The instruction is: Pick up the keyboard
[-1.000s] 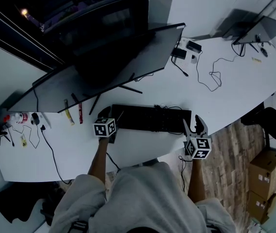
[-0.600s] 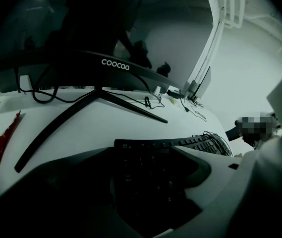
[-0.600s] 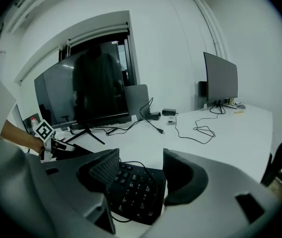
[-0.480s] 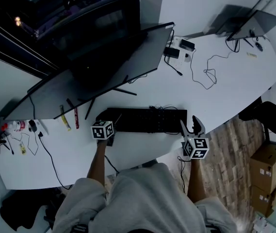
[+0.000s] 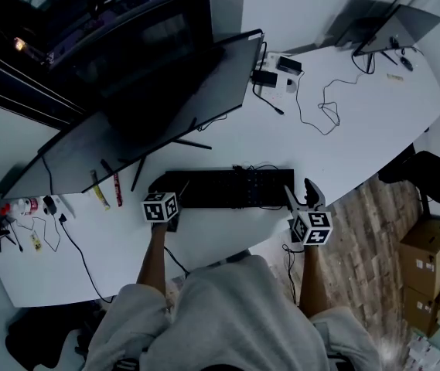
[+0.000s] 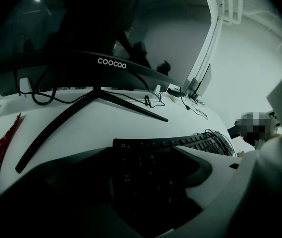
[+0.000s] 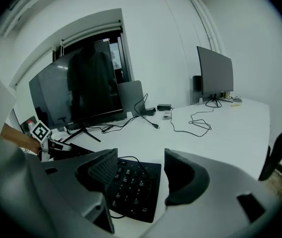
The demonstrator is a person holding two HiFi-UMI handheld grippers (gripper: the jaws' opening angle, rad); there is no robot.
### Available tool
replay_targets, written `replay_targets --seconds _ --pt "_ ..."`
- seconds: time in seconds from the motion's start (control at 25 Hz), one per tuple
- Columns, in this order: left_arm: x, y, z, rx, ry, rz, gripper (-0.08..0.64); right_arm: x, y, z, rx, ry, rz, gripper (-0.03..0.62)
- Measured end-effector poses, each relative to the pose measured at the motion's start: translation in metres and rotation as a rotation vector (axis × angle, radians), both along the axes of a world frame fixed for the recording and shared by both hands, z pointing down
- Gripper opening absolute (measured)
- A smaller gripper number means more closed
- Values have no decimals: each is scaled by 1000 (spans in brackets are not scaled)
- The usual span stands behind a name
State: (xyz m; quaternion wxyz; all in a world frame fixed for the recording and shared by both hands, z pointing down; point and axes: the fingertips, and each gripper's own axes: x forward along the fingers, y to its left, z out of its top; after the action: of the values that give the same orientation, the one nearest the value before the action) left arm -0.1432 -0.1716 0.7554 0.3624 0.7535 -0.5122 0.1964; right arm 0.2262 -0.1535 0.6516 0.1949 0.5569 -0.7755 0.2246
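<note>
- Forearms of the person reach out from the bottom of the head view, one tool in each hand.
- Left tool sits at the left end of the keyboard. Its jaws have just been opening and stand wide, with the keyboard's left end between them and neither pad pressing on it.
- Right tool is at the keyboard's right end, jaws apart. The right corner of the keyboard and a loop of thin wire lie between them, not gripped.
- The black keyboard lies flat on the white bench, near its front edge, with its long side running left to right.
- Behind it a wide dark monitor stands on thin splayed legs.
- Farther right, a black cable loops over the bench.
- A second monitor stands at the far right corner of the bench.
</note>
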Motion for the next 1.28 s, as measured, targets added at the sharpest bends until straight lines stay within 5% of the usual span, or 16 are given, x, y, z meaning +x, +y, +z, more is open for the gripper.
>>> replay_targets --seconds 1.28 --pt "-2 0 1 12 -9 -28 337 -12 -13 85 -232 -89 -17 448"
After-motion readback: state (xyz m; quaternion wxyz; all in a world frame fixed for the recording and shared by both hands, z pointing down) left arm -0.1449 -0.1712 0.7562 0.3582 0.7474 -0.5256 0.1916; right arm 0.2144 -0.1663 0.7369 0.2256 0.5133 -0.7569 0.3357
